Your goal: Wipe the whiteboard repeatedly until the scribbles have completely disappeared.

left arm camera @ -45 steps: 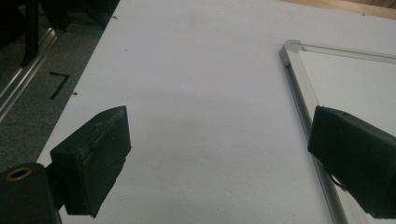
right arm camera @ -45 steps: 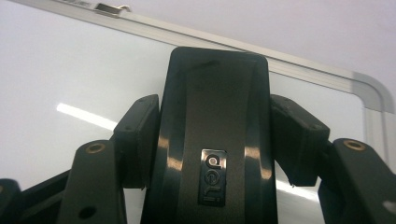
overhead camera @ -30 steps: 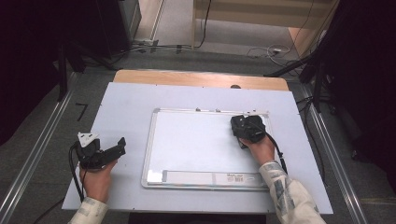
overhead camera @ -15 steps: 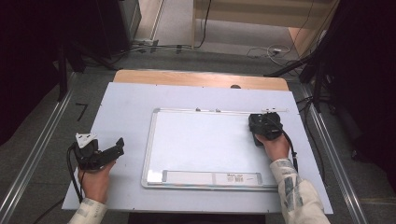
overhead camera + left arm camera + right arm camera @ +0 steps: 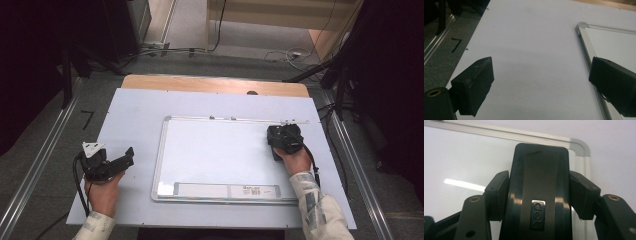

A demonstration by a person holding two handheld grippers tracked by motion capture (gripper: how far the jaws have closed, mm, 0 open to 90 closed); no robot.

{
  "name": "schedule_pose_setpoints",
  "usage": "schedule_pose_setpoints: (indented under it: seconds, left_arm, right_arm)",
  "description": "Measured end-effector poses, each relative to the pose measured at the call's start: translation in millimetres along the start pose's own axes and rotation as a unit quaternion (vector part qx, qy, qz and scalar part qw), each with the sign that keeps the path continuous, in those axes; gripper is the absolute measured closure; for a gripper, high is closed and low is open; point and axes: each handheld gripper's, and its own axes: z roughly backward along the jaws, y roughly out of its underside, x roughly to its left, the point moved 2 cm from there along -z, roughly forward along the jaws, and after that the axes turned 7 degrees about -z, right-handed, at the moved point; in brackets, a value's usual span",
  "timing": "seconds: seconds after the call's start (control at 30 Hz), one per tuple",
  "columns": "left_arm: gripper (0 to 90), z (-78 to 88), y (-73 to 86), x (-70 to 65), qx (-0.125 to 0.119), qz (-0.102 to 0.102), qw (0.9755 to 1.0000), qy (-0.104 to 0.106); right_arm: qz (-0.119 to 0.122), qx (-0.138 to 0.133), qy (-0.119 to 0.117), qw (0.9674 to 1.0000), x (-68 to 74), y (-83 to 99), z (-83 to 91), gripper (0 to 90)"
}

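Note:
A white whiteboard (image 5: 220, 150) with a silver frame lies flat in the middle of the table. In the right gripper view my right gripper (image 5: 540, 193) is shut on a black board eraser (image 5: 540, 170) with a small silver label, both pads pressing its sides. The eraser sits on the board just inside the top right corner of the frame (image 5: 580, 147). In the high view that gripper (image 5: 285, 137) is at the board's right edge. My left gripper (image 5: 127, 156) rests open on the table left of the board, nothing between its fingers (image 5: 474, 82).
The board lies on a pale sheet (image 5: 135, 115) covering the table, with a wooden strip (image 5: 200, 84) along the far edge. Metal rails (image 5: 40, 165) run along both sides. Cables (image 5: 280, 52) lie on the floor beyond the table.
My right gripper has slid to the right across the upper part of the board with the eraser, from the middle right to the right edge. The left gripper has stayed put.

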Motion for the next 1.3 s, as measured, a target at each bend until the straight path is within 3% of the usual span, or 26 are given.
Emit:
schedule_pose_setpoints:
  seconds: [0.2, 0.43, 0.53, 0.67, 0.73, 1.0, 1.07, 1.3]
  left_arm:
    - [6.4, -0.2, 0.1, 0.3, 0.0, 0.001, 1.0, 0.001]
    - [6.4, 0.1, 0.1, 2.3, 0.0, 0.001, 1.0, 0.002]
    - [6.4, -0.3, -0.1, 2.2, 0.0, 0.0, 1.0, 0.003]
    - [6.4, -1.5, -1.1, -0.7, 0.0, -0.002, 1.0, 0.003]
    - [6.4, -1.5, -1.1, -1.7, 0.001, -0.003, 1.0, 0.003]
    - [6.4, 0.3, 0.6, 2.8, 0.0, 0.003, 1.0, 0.001]
    - [6.4, 0.3, 0.5, 3.2, 0.0, 0.003, 1.0, 0.002]
    - [6.4, -0.6, -0.7, -0.2, 0.0, -0.002, 1.0, 0.003]
  right_arm:
    - [0.0, 0.002, -0.01, 0.9999, 3.3, 5.2, 4.0, 35.9]
    - [-0.026, 0.008, 0.009, 0.9996, -14.5, 4.3, 5.5, 35.9]
    - [-0.019, 0.007, 0.009, 0.9997, -9.0, 4.6, 5.3, 36.0]
    - [0.004, 0.008, -0.008, 0.9999, 10.5, 5.1, 4.0, 36.0]
    - [0.009, 0.008, -0.012, 0.9999, 13.5, 4.4, 3.0, 35.9]
    - [-0.032, 0.011, -0.008, 0.9994, -9.9, -2.2, -0.7, 35.8]
    - [-0.027, 0.012, -0.001, 0.9996, -7.1, -1.7, -0.3, 35.8]
    - [0.004, 0.014, -0.027, 0.9995, 13.9, 5.5, 3.9, 35.8]
